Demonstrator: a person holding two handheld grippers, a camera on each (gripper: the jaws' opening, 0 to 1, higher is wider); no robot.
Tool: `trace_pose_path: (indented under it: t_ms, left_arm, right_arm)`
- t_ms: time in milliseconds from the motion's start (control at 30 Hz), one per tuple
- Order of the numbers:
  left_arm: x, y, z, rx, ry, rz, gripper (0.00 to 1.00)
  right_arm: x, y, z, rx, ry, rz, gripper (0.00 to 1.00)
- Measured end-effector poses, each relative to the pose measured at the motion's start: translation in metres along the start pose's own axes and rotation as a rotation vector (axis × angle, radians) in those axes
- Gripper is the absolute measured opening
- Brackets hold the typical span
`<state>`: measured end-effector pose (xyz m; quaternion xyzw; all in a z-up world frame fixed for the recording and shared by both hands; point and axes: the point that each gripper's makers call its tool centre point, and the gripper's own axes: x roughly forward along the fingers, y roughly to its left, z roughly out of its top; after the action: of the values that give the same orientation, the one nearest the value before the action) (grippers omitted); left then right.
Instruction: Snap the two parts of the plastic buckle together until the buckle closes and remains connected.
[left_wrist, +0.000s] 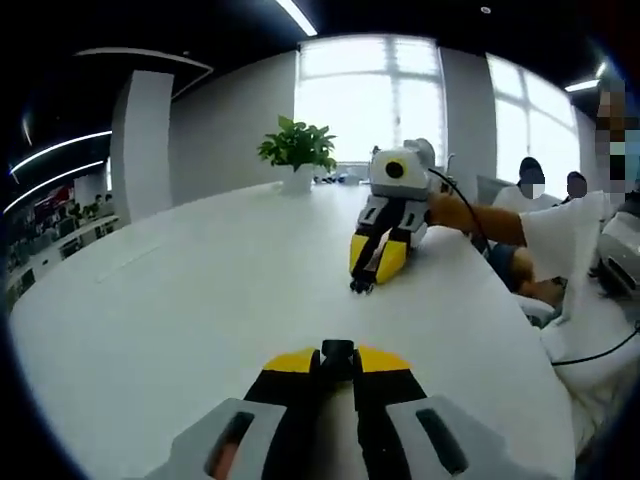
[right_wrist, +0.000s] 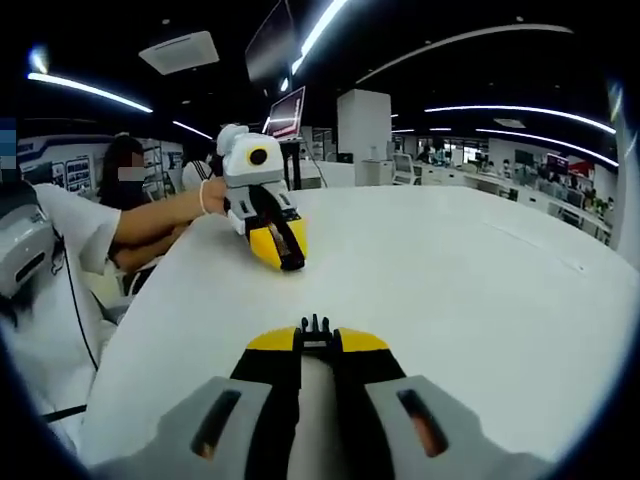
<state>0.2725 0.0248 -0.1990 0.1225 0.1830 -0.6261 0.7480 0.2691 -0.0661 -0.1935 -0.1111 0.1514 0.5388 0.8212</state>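
**Buckle halves held apart over tabletop**

Gripping one buckle half each: left gripper (left_wrist: 338, 358) clamped on the socket piece (left_wrist: 338, 351), right gripper (right_wrist: 316, 336) clamped on the pronged piece (right_wrist: 316, 327). Facing each other well apart across the white tabletop (left_wrist: 200, 300). Risking, in closing, prongs skewing off the socket through tilted jaws, or slipping.

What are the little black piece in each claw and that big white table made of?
The black buckle part in the left claw and the pronged buckle part in the right claw look like moulded matte plastic: dark, dull, thin. The table looks like a smooth white laminate or painted top with a soft sheen; I cannot tell which.
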Motion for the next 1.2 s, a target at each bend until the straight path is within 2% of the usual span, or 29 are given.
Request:
trace_pose_path:
  t_ms: [233, 433, 667, 933, 1200]
  left_arm:
    - [0.004, -0.008, 0.002, 0.041, -0.005, -0.041, 0.12]
    - [0.006, -0.011, -0.003, 0.081, 0.022, -0.061, 0.12]
    - [0.006, -0.012, -0.004, 0.083, 0.019, -0.082, 0.12]
    - [0.004, -0.006, -0.006, 0.085, 0.013, -0.071, 0.14]
    - [0.0, 0.001, -0.007, 0.041, 0.004, -0.044, 0.19]
  right_arm:
    - [0.004, 0.007, 0.0, -0.009, 0.004, 0.032, 0.12]
    - [0.007, 0.011, -0.002, -0.017, 0.01, 0.049, 0.12]
    - [0.011, 0.011, -0.002, -0.024, 0.014, 0.062, 0.12]
    - [0.015, 0.01, -0.003, -0.027, 0.02, 0.06, 0.14]
    - [0.016, 0.009, -0.003, -0.024, 0.014, 0.058, 0.17]
